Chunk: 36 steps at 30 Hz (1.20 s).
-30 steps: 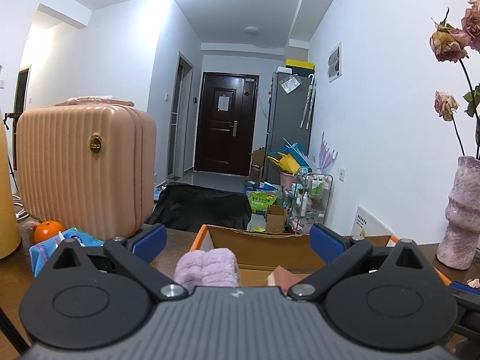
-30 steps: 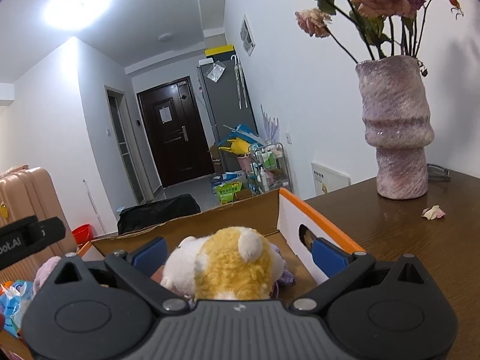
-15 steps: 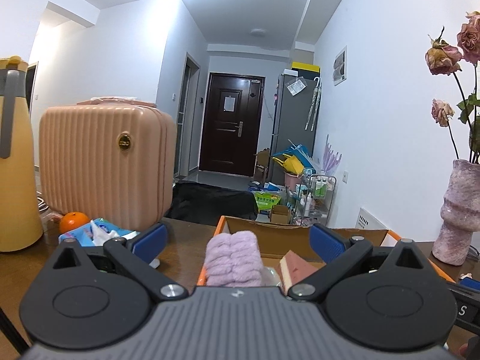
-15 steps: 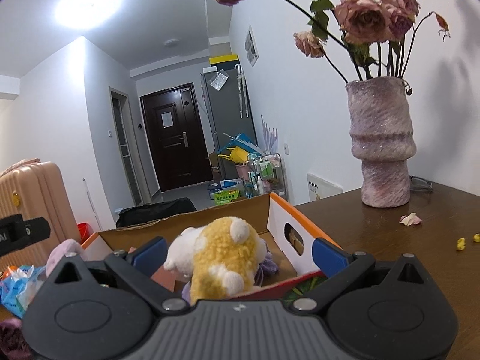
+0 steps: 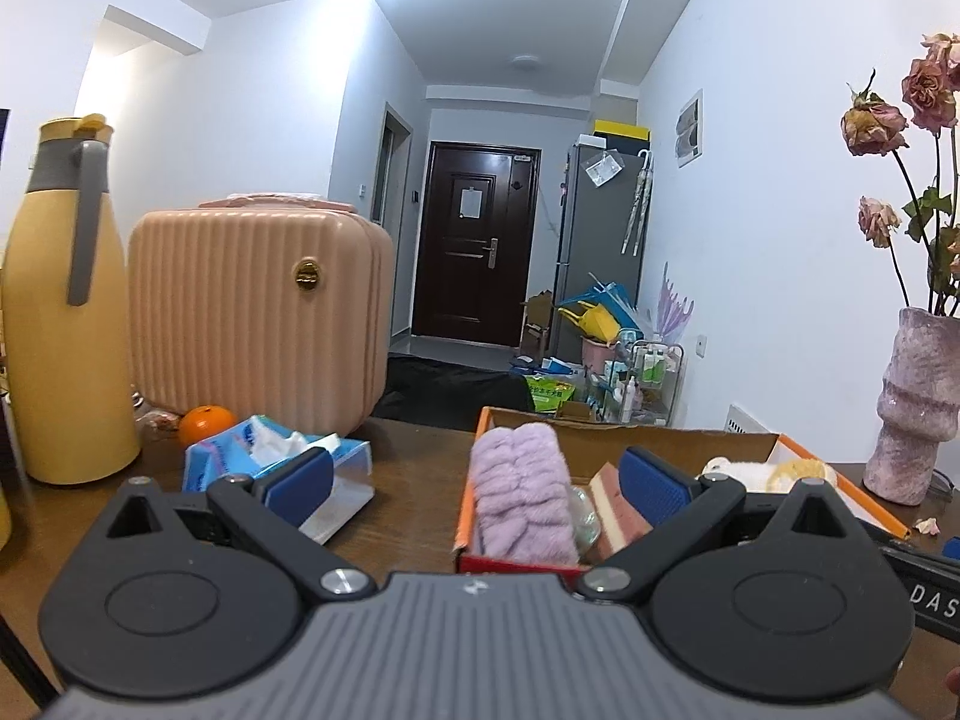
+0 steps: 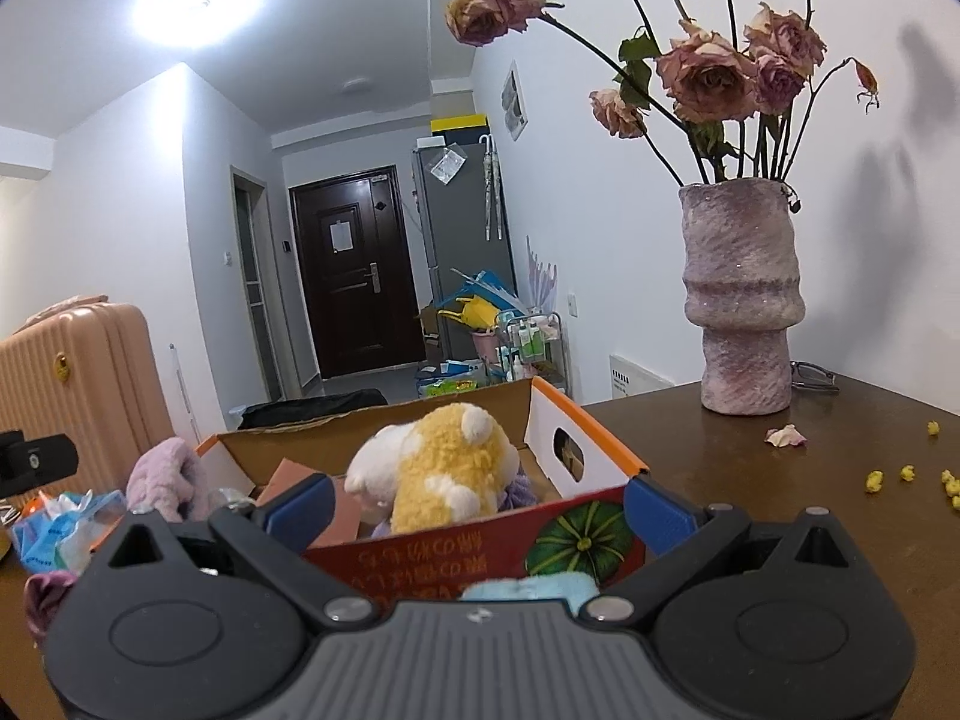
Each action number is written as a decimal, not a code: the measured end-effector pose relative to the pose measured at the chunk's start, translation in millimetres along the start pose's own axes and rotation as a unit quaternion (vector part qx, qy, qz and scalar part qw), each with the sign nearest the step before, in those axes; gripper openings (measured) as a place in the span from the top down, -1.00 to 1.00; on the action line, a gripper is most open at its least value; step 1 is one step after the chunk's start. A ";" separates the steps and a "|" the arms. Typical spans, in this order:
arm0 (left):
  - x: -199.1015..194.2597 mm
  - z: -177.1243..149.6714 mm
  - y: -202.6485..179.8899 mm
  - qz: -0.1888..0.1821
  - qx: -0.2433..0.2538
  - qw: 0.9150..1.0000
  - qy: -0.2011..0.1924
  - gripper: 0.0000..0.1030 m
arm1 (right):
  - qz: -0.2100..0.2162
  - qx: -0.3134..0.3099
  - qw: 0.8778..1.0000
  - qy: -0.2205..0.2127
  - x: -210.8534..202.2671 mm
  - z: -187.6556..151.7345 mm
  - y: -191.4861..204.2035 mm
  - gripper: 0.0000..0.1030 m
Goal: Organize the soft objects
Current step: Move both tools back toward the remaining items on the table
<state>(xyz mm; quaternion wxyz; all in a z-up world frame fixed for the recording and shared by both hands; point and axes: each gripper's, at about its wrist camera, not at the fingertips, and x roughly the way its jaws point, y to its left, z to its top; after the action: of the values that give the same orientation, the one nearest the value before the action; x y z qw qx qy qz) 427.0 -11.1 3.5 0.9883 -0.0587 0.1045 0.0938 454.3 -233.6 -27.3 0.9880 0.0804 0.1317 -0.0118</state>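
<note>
Two soft items, a yellow-and-white plush toy [image 6: 447, 468] and a lilac fuzzy cloth [image 5: 521, 495], sit inside the orange-rimmed cardboard box [image 6: 591, 423] on the dark wooden table [image 6: 750, 480]. Left gripper [image 5: 477, 483] and right gripper [image 6: 477, 510] both gape wide, empty. Hallway door [image 5: 474, 249] behind.

Cardboard box [image 6: 591, 441]: one, sitting open on the table [image 6: 780, 480].
Soft things in the box: at least three, a yellow-and-white plush toy [image 6: 447, 468], a purple fluffy cloth [image 5: 519, 492] draped at the box's left end, and a bit of purple fabric [image 6: 519, 491] showing behind the toy.
Light blue fluffy thing [image 6: 531, 588]: one, just in front of the box.
Tissue pack [image 5: 276, 462]: one, blue.
Orange [image 5: 207, 423]: one.
Yellow jug [image 5: 63, 312]: one.
Pink case [image 5: 258, 312]: one.
Vase [image 6: 744, 300]: one, with dried roses, about six blooms.
Fallen petal [image 6: 785, 437]: one.
Yellow crumbs [image 6: 906, 471]: roughly five.
</note>
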 end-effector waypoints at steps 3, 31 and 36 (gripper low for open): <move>-10.7 -2.1 6.1 0.003 0.002 1.000 0.001 -1.00 | 0.001 -0.006 1.000 -0.002 -12.0 -3.8 1.3 -1.00; -59.1 -16.1 71.9 -0.006 0.025 0.999 0.042 -1.00 | 0.040 -0.076 0.996 0.030 -63.7 -31.2 52.2 -1.00; -53.8 -15.0 81.3 -0.007 0.028 0.998 0.048 -1.00 | 0.046 -0.092 0.994 0.042 -53.7 -34.2 70.7 -1.00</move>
<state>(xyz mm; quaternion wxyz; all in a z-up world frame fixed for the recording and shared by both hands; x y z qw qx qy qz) 356.3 56.8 -7.2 0.9841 -0.0363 0.1544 0.0805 396.7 -158.2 -34.8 0.9843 -0.0042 0.1693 0.0495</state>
